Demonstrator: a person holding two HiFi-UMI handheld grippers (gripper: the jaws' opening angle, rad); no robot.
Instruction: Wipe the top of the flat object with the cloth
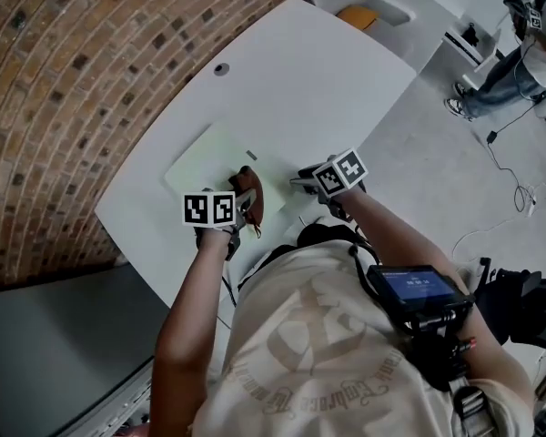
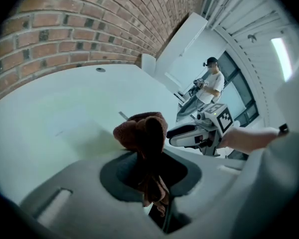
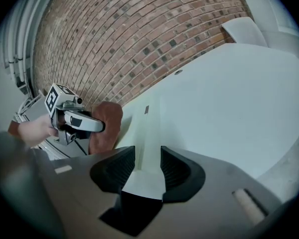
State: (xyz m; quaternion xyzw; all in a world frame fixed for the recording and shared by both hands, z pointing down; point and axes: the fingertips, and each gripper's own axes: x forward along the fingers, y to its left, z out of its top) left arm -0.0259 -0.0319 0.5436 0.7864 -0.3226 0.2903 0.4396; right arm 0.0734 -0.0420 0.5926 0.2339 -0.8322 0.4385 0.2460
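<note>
So, left tongs (image 2: 148, 156) pinched the brown cloth (image 2: 142, 131) at 5 o'clock on the pale flat board (image 1: 214, 157), right tongs (image 3: 147, 158) stood spread wide at the cloth's 3 o'clock

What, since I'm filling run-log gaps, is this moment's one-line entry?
left hand-held gripper: shut on cloth | right hand-held gripper: open | board: flat on table

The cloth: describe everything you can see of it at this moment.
The cloth is brown, with a terry-like pile, bunched into a wad. The left gripper is shut on it, one loose end trailing back between the jaws. It sits over the near edge of the pale green flat object on the white table; whether it presses on that surface cannot be told.
</note>
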